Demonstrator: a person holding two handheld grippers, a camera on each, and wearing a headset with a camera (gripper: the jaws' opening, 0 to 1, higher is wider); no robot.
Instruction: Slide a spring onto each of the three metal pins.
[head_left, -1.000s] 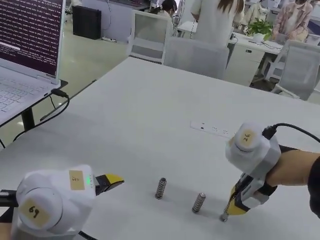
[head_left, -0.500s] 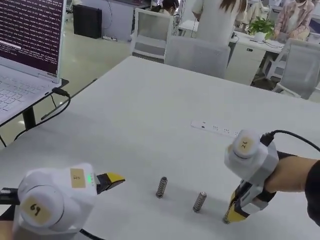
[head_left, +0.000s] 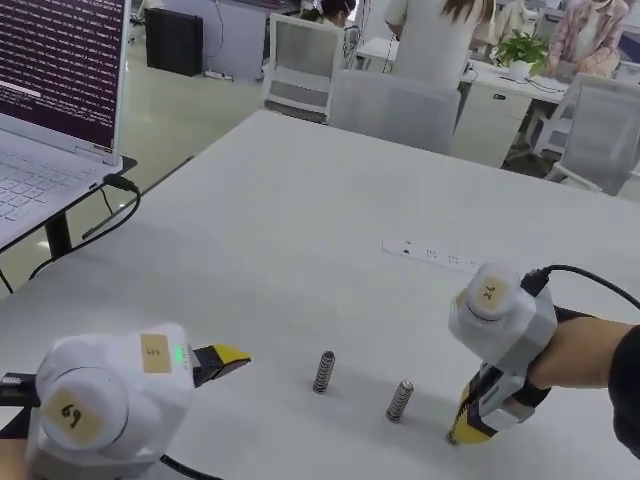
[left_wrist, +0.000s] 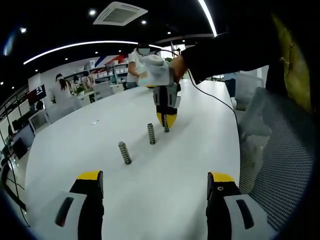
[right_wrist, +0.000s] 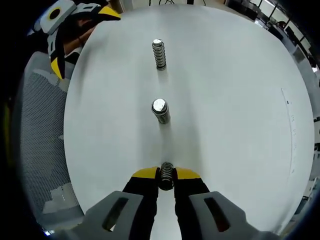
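One coiled grey spring between right gripper jaws.

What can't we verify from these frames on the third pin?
Third pin: in the head view the right gripper covers it. In the right gripper view the third spring, pinched in its jaws, hides any pin inside.
That spring's base: right gripper view, the jaws block it.
Laptop text: head view, too small.
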